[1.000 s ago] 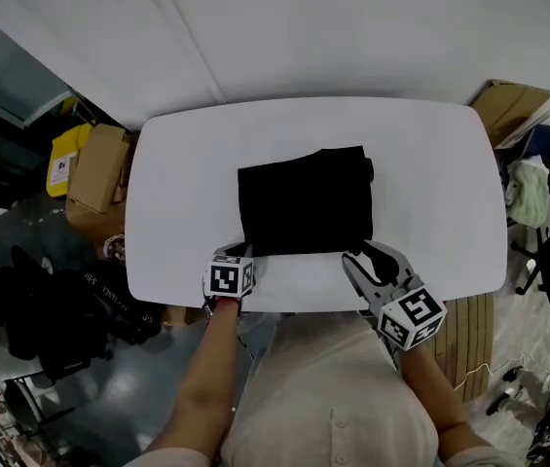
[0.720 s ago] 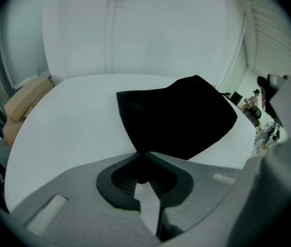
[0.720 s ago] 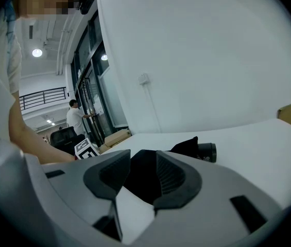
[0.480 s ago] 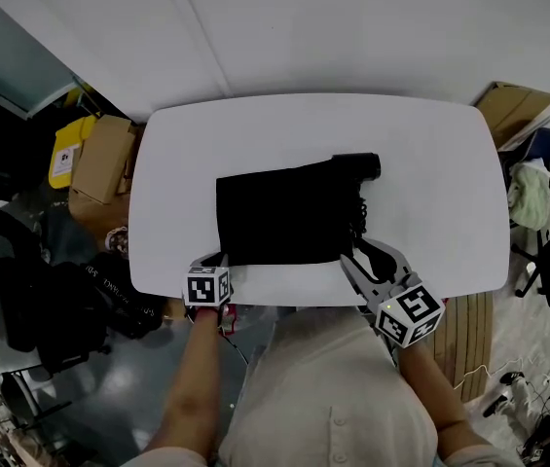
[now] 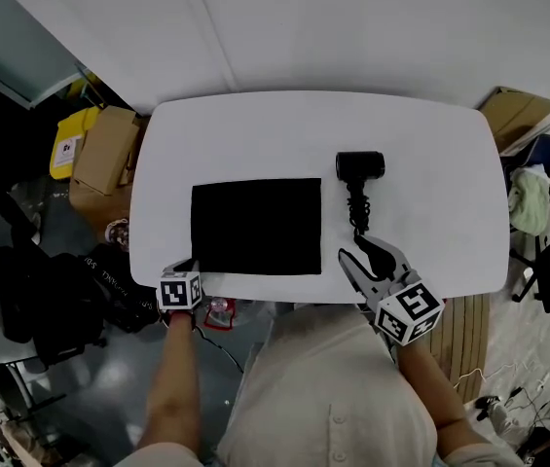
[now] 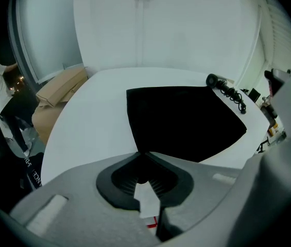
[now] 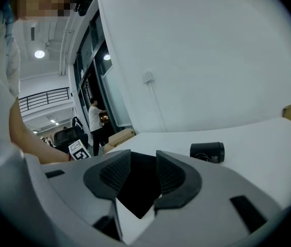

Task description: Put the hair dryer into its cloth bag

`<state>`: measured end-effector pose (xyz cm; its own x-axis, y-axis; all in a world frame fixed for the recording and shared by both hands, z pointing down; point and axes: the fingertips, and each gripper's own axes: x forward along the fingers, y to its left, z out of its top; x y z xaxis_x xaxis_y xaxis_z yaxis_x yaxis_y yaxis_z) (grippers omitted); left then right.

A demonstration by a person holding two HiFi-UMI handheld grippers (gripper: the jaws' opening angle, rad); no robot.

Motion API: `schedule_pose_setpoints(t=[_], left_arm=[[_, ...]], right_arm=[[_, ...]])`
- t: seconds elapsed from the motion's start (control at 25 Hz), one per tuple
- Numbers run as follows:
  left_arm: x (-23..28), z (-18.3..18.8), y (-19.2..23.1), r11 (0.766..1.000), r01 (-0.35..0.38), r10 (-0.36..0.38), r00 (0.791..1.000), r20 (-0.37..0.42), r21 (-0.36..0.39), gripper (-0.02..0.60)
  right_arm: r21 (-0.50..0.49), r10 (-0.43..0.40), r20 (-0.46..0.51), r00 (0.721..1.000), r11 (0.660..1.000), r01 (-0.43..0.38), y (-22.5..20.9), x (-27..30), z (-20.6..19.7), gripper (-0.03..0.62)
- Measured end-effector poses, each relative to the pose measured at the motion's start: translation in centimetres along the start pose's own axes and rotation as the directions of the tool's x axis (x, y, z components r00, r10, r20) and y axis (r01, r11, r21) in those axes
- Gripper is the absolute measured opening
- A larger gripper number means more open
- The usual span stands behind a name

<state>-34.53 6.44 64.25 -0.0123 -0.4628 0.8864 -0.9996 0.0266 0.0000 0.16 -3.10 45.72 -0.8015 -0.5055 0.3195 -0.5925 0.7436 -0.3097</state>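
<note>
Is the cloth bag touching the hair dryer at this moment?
Apart. The head view shows a strip of bare white table between the right edge of the cloth bag and the hair dryer.

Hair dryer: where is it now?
Head view: hair dryer on the table, right of centre, right of the black cloth bag without touching, its cord trailing toward the right tool.

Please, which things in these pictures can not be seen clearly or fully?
The cloth bag: head view, uniformly black, its opening cannot be told.
The hair dryer: right gripper view, handle and cord behind the right gripper.
The left gripper: head view, marker cube covers its jaws.
</note>
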Motion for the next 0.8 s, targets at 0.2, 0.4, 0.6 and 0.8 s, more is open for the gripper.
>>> schedule_pose_setpoints(t=[0.2, 0.4, 0.6, 0.8], left_arm=[[-0.1, 0.0, 1.2, 1.000, 0.007, -0.006, 1.000, 0.017, -0.020, 0.029], [-0.1, 0.1, 0.8, 0.984, 0.091, -0.082, 0.994, 0.067, -0.152, 0.211], [-2.6, 2.1, -0.7, 0.986, 0.092, -0.069, 0.984, 0.162, -0.140, 0.245], [-4.9, 5.2, -4.5, 0.991, 0.121, -0.102, 0.964, 0.244, -0.063, 0.245]], right_arm=[[-0.002, 0.009, -0.006, 1.000, 1.000, -0.009, 0.3, 0.2, -0.1, 0.158], [-0.004, 0.010, -0.004, 1.000, 1.000, -0.010, 0.4, 0.3, 0.0, 0.158], [-0.005, 0.008, 0.001, 1.000, 1.000, -0.008, 0.4, 0.4, 0.2, 0.158], [-0.003, 0.007, 0.005, 1.000, 1.000, -0.007, 0.4, 0.5, 0.3, 0.158]])
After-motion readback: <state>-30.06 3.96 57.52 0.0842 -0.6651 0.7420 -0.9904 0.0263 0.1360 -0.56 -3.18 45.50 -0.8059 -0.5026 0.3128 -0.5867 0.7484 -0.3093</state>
